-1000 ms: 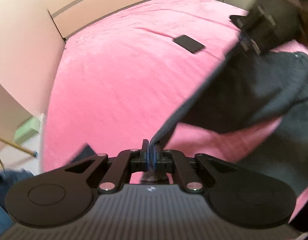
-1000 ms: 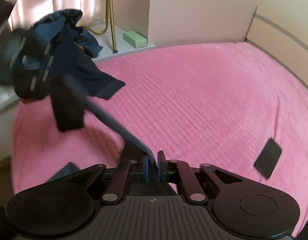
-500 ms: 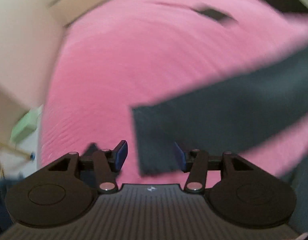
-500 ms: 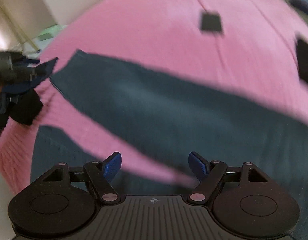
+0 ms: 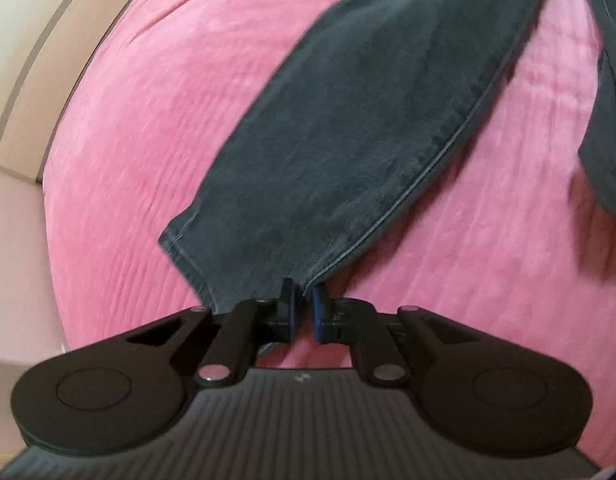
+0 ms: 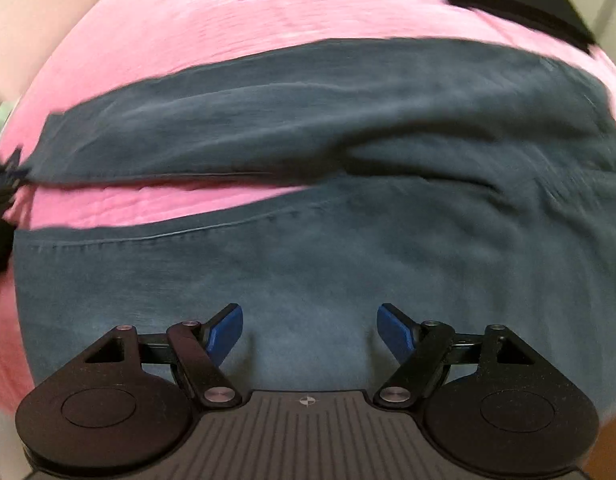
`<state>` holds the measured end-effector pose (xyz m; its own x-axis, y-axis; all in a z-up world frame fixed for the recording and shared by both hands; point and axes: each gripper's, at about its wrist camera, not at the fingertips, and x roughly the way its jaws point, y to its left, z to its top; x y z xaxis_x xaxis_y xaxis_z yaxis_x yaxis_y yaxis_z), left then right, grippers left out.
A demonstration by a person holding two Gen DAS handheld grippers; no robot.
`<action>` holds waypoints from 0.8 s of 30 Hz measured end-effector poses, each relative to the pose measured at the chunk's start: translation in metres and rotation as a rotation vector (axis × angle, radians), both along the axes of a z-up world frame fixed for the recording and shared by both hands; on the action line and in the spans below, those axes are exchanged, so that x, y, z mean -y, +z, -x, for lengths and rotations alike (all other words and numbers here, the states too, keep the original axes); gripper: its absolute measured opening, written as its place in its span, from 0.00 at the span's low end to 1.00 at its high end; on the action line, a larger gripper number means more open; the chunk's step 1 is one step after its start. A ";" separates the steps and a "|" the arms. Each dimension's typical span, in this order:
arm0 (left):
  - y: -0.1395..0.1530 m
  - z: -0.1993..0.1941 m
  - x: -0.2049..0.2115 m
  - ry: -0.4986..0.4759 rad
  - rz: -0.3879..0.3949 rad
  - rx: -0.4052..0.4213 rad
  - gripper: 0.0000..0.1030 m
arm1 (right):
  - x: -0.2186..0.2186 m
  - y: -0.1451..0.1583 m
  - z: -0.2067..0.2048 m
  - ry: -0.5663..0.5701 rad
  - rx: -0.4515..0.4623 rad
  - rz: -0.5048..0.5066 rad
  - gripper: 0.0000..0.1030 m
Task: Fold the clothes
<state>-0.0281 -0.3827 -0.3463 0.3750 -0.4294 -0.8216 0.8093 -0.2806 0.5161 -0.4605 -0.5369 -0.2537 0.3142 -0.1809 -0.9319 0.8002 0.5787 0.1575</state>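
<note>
So half a second ago both tongs were open, but now the left tongs have pinched the jeans hem on the bed while the right tongs hover wide open, empty, so folding's starting.

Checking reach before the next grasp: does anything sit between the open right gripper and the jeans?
Nothing visible does. The right gripper hangs open directly over the jeans, which lie spread on the pink bed.

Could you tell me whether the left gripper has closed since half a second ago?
Yes: the left gripper has closed onto the jeans hem corner on the pink bedspread.
</note>
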 end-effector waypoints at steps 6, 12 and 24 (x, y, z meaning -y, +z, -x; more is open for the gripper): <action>0.026 0.004 -0.020 0.078 0.002 0.058 0.04 | 0.007 0.011 0.044 -0.133 0.015 0.001 0.75; 0.071 0.039 -0.003 0.193 0.086 -0.066 0.22 | 0.023 0.022 0.089 -0.253 0.034 0.007 0.75; 0.068 0.202 0.211 -0.032 0.081 -0.439 0.47 | 0.245 0.047 0.191 -0.213 0.163 0.155 0.75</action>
